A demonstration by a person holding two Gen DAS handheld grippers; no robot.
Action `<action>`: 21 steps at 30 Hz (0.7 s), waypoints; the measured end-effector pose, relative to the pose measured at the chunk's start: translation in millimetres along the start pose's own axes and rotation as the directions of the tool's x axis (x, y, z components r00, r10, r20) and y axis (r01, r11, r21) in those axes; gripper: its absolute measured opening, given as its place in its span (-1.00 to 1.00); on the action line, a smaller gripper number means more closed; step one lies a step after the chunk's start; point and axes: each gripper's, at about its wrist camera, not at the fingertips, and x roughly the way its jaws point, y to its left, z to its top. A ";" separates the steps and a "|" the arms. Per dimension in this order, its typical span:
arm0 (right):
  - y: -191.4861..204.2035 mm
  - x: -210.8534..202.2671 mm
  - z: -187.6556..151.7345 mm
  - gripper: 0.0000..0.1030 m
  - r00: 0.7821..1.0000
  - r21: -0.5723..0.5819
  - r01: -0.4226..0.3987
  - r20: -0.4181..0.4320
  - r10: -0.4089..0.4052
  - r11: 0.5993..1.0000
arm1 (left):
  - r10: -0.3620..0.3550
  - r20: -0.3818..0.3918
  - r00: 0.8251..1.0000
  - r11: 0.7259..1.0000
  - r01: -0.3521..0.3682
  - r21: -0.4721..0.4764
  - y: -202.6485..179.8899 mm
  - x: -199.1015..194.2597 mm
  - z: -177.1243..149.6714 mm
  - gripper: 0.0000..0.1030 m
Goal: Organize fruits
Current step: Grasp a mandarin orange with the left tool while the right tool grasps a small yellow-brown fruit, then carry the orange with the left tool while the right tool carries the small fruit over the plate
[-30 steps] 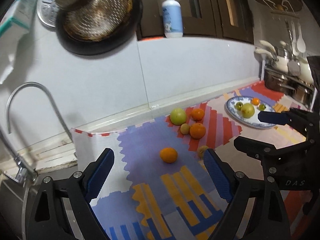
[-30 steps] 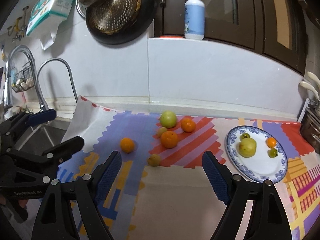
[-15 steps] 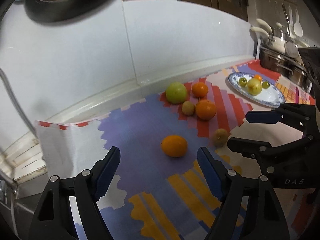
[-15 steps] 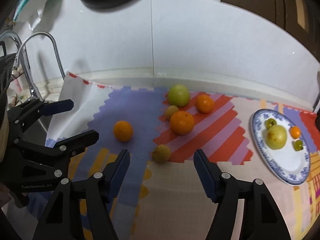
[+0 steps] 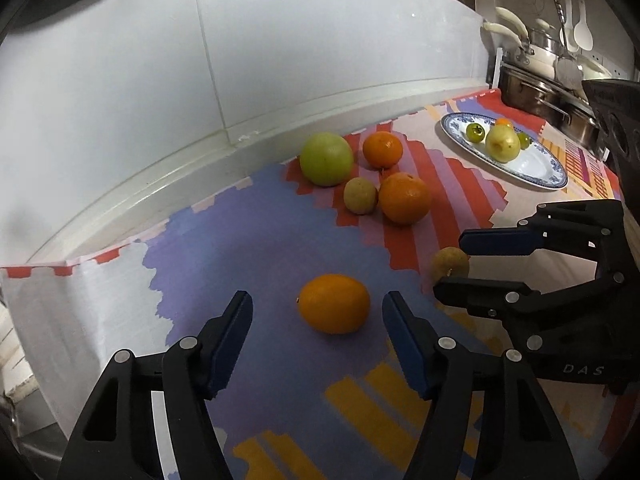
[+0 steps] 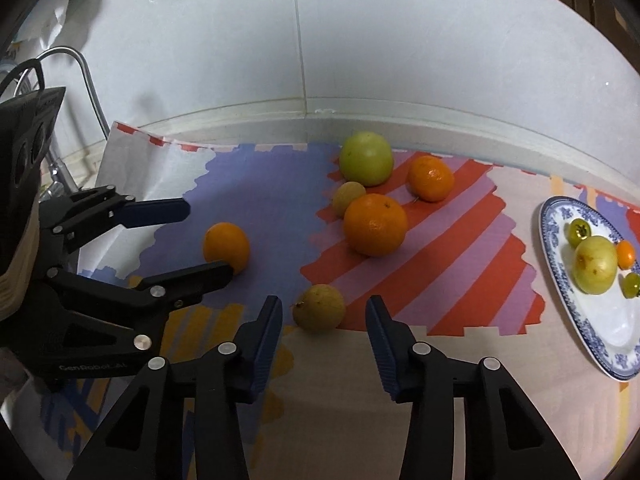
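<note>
Glossy ceramic plate (image 6: pixel 560 280), matt patterned mat (image 6: pixel 272 200)

The right gripper (image 6: pixel 323 330) hangs low over the patterned mat (image 6: pixel 440 264), its jaws just closing in, and a small yellow-brown fruit (image 6: pixel 319 308) sits between the fingers (image 6: pixel 269 334) with gaps on both sides. At left, the left gripper (image 6: pixel 206 240) straddles a lone orange (image 6: pixel 226 246). The blue-rimmed plate (image 6: pixel 560 280) waits far right.

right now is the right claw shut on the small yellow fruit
No, open: the right claw has been closing, but gaps remain beside the small yellow fruit.
</note>
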 end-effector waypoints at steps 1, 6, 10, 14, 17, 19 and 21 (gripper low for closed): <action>-0.1 1.1 0.7 -0.19 1.000 0.000 -0.002 -0.002 0.002 1.000 | -0.006 -0.007 1.000 1.000 0.006 -0.003 0.3 1.9 0.9 0.19; -2.2 3.7 3.2 -0.32 1.000 0.006 -0.021 -0.012 0.021 1.000 | -0.014 -0.028 1.000 1.000 0.014 -0.010 -0.7 7.3 3.1 -0.07; -3.1 5.0 4.4 -0.42 0.999 0.006 -0.035 -0.009 0.035 0.999 | -0.021 -0.027 0.999 1.000 0.021 -0.009 -3.6 7.6 5.0 -0.23; -4.4 5.4 3.9 -0.42 0.999 0.007 -0.040 -0.008 0.040 0.999 | -0.015 -0.026 1.000 1.000 0.015 -0.023 -3.7 8.0 5.8 -0.24; -3.9 2.7 3.7 -0.42 0.999 0.004 -0.040 -0.003 0.040 0.999 | -0.006 -0.020 1.000 1.000 0.005 -0.029 -4.7 4.5 5.8 -0.24; -3.2 0.2 4.0 -0.42 0.999 0.001 -0.040 0.003 0.040 0.999 | 0.003 -0.013 1.000 0.999 -0.004 -0.040 -4.8 0.4 6.1 -0.24; -2.9 -2.6 4.7 -0.42 0.999 -0.001 -0.041 0.009 0.041 0.999 | 0.019 -0.001 1.000 0.999 -0.019 -0.045 -6.0 -6.0 6.2 -0.24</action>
